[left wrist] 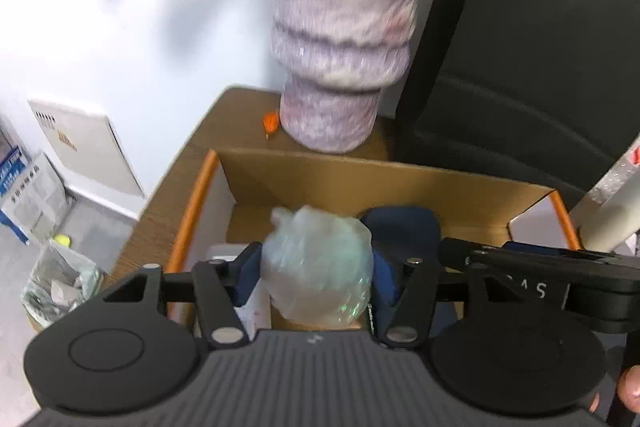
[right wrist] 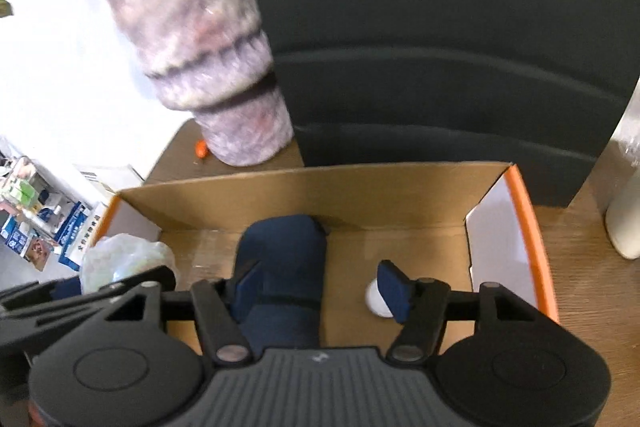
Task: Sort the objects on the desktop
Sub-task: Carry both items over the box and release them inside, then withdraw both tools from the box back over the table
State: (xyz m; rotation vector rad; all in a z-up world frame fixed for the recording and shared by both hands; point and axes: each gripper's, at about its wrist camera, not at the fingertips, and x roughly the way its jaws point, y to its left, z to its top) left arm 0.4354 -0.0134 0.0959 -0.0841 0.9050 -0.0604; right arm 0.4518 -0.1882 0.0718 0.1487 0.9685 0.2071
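**Little lettering can be read**

On the black arm of the other gripper, at about 3 o'clock in the left wrist view, pale letters are seen upside down — they appear to read "S A", with the rest hidden or blurred. A small pale logo mark is printed on the ribbed grey gripper body at 6 o'clock, too small to be made out. The blue-and-white boxes at 9 o'clock in the right wrist view carry print — none of it legible.
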